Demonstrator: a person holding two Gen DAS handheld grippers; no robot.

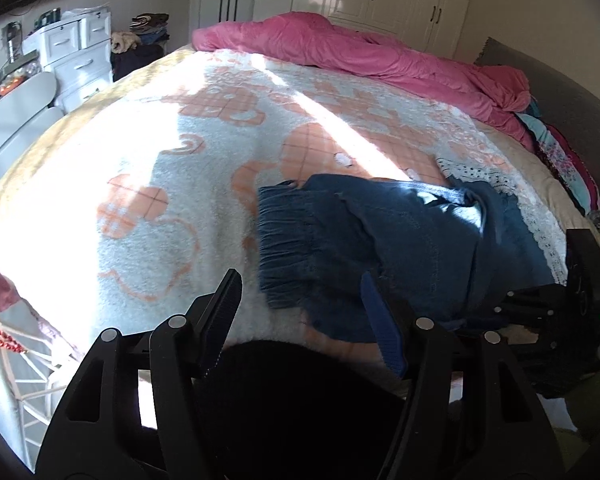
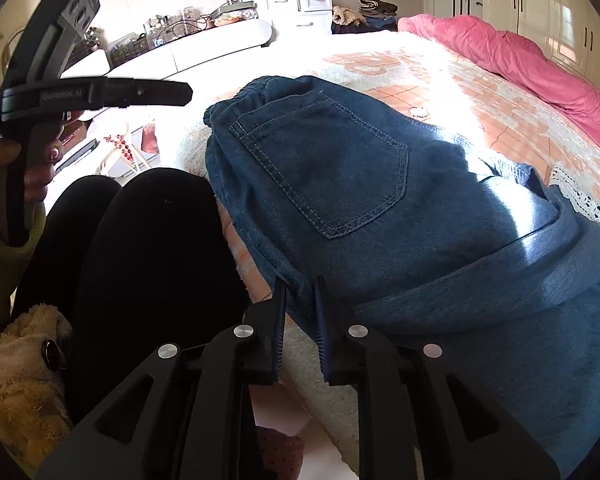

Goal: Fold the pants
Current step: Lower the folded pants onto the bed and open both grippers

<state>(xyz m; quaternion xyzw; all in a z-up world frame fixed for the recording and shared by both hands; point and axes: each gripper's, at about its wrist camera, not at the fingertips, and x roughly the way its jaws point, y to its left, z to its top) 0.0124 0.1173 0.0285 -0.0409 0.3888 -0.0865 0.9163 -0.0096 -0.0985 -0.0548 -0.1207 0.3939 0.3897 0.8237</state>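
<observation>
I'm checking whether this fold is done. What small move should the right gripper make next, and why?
Probably let go fully and draw back. The right gripper stands only slightly apart with the near edge of the jeans between its fingers, the jeans already lie folded on the blanket, and the left gripper is open and holds nothing.

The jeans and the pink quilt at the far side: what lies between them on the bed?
Only the white-and-orange blanket, sunlit, between jeans and pink quilt; left wrist view.
</observation>
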